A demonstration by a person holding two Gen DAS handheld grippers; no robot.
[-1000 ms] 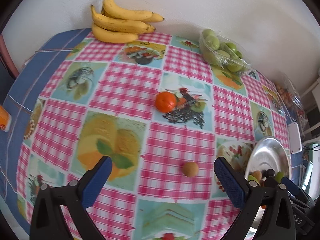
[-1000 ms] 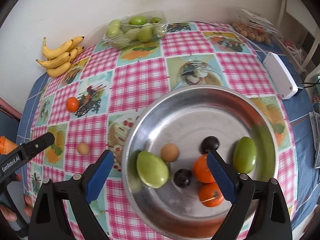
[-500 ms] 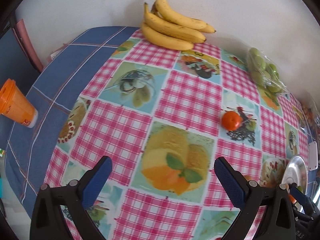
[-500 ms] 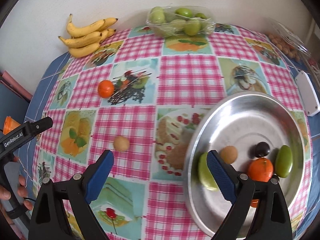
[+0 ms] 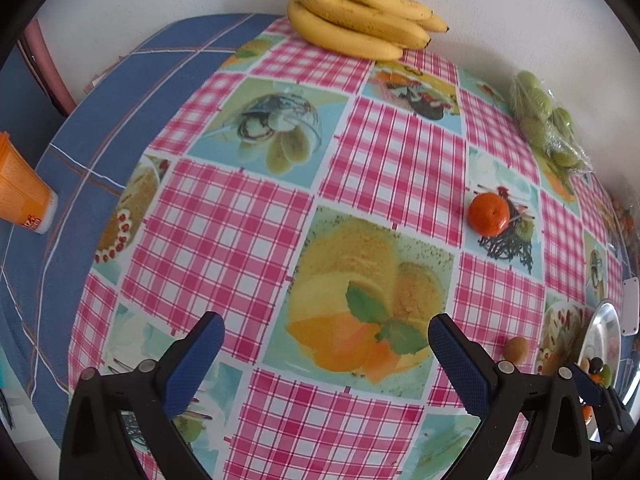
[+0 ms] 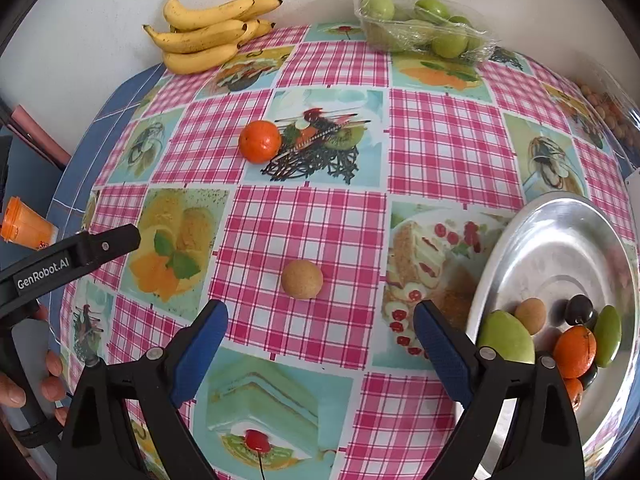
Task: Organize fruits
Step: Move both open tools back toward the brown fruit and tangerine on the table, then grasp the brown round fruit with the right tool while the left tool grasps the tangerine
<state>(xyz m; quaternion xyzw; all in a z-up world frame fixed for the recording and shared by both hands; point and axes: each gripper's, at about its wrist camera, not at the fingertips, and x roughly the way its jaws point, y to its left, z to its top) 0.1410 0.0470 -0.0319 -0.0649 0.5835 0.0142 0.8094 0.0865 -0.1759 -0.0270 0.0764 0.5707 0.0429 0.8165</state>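
Note:
A small round tan fruit (image 6: pixel 301 280) lies on the checked tablecloth, just ahead of my open, empty right gripper (image 6: pixel 320 332). It also shows in the left wrist view (image 5: pixel 516 349). An orange mandarin (image 6: pixel 259 141) lies farther back; it also shows in the left wrist view (image 5: pixel 488 214). A steel bowl (image 6: pixel 560 232) at the right holds green, orange, tan and dark fruits. My left gripper (image 5: pixel 326 344) is open and empty over the table's left part, and is seen from the side in the right wrist view (image 6: pixel 76 256).
A banana bunch (image 6: pixel 208 32) and a wrapped tray of green fruits (image 6: pixel 420 20) sit by the back wall. An orange cup (image 5: pixel 20 188) stands on the blue cloth at left. A bag of small nuts (image 6: pixel 604 104) and a white box (image 5: pixel 630 304) lie at right.
My right gripper has swung left from over the bowl to face the tan fruit. My left gripper has moved left, away from the fruits.

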